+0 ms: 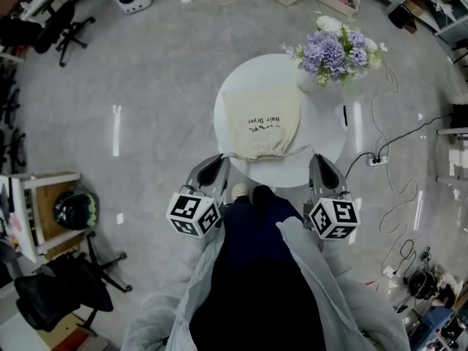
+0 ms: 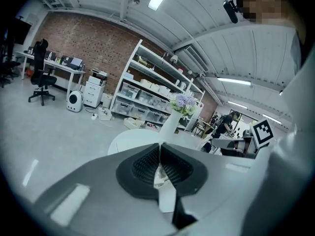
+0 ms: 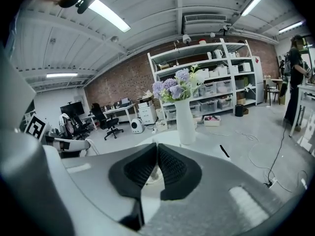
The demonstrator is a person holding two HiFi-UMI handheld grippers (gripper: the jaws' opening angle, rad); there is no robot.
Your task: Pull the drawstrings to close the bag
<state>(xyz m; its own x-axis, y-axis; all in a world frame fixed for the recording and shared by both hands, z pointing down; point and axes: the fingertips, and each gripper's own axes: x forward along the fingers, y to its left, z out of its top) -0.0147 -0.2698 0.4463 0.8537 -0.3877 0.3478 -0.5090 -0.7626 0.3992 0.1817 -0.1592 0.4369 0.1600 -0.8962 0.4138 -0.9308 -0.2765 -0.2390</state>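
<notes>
Hovering at near edge of table [image 1: 294, 172], left gripper [image 1: 217, 162] and right gripper [image 1: 320, 162], both clenched, tilted slightly down

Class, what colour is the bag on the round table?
The bag is cream with dark print; head view.

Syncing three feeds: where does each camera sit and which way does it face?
Head view: on the person's head, facing steeply down at the bag on the table; sleeves, left claw, right claw show.
Left gripper view: on the left claw, facing along its shut jaws towards shelves; a sleeve shows.
Right gripper view: on the right claw, facing the vase; a sleeve shows.
All three share the vase and table.
</notes>
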